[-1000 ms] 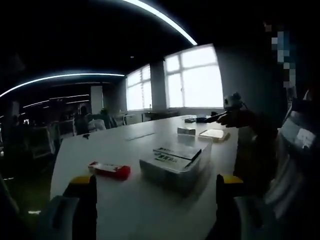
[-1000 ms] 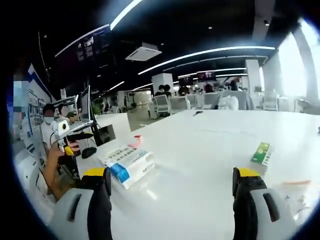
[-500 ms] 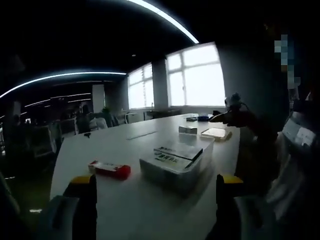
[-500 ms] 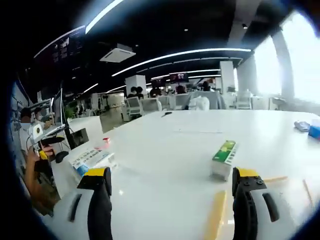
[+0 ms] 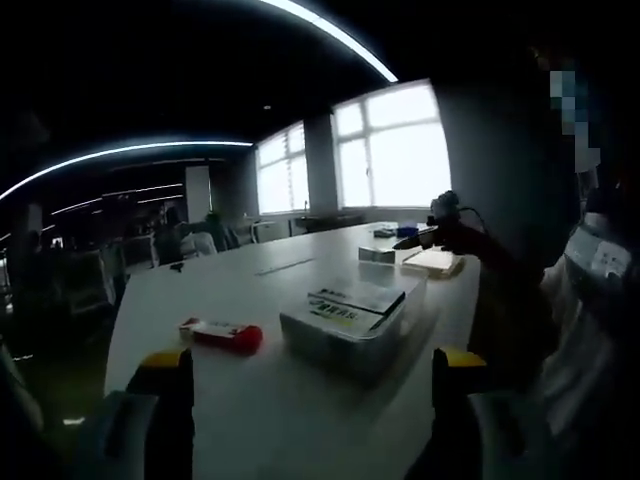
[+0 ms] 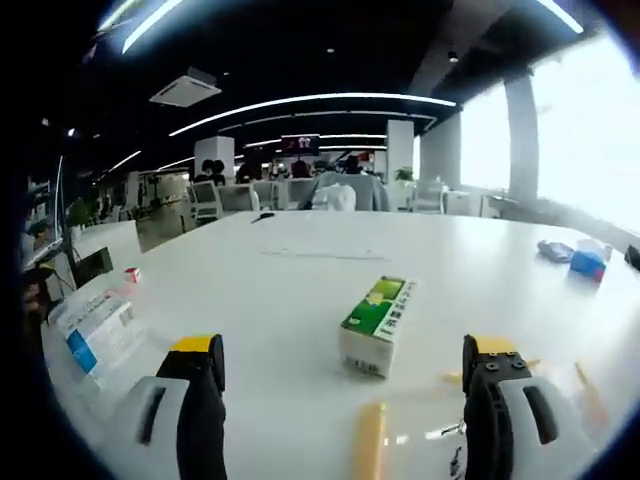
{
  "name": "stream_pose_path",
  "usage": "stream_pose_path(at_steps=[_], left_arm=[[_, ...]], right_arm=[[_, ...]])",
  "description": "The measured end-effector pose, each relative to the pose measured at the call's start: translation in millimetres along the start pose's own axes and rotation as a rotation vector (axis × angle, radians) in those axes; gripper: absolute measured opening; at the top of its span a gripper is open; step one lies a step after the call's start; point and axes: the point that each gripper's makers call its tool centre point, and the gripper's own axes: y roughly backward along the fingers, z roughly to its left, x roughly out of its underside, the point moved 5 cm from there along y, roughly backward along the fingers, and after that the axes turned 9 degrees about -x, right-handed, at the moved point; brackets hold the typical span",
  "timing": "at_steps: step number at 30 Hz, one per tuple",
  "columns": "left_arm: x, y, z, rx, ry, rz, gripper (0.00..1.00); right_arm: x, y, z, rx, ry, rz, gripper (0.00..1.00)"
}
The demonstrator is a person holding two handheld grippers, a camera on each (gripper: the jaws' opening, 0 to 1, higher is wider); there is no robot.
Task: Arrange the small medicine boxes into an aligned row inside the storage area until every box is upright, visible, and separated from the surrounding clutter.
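Note:
In the left gripper view my left gripper (image 5: 310, 405) hangs open over the white table, nothing between its jaws. Ahead stands a clear plastic container (image 5: 352, 326) with flat medicine boxes lying in it; a red box (image 5: 220, 336) lies to its left. A person's hand holds my other gripper (image 5: 436, 228) far right, beyond the container. In the right gripper view my right gripper (image 6: 340, 400) is open and empty. A green and white box (image 6: 378, 324) lies on its side just ahead between the jaws. The container with a blue and white box (image 6: 96, 330) sits at the left edge.
A white box (image 5: 378, 256) and a pale flat lid (image 5: 432, 262) lie past the container. Yellow strips (image 6: 369, 440) lie near the right jaws. Small blue items (image 6: 584, 261) sit far right. The person's body (image 5: 560, 330) stands at the table's right edge. Chairs and people fill the background.
The right gripper view has swung right: the green box now sits centred ahead and the container has slid to the left edge. The left view barely shifts.

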Motion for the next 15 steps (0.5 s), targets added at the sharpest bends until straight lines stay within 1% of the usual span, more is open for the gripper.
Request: stream_pose_path(at_steps=[3, 6, 9, 11, 15], left_arm=[[-2.7, 1.4, 0.2, -0.004, -0.003, -0.002, 0.99], [-5.6, 2.9, 0.5, -0.008, -0.006, -0.005, 0.99], [-5.4, 4.8, 1.0, -0.018, -0.009, 0.008, 0.99], [-4.7, 7.0, -0.1, -0.02, -0.017, 0.011, 0.99], [-3.7, 6.7, 1.0, -0.023, -0.008, 0.009, 0.99]], right_arm=[[4.6, -8.5, -5.4, 0.009, -0.017, 0.008, 0.96], [5.4, -13.9, -7.8, 0.011, -0.043, -0.012, 0.96], [6.8, -21.9, -12.4, 0.016, -0.052, -0.012, 0.95], [8.0, -26.2, -14.6, 0.02, -0.059, -0.013, 0.93], [12.0, -36.9, -21.8, 0.032, -0.076, 0.012, 0.92]])
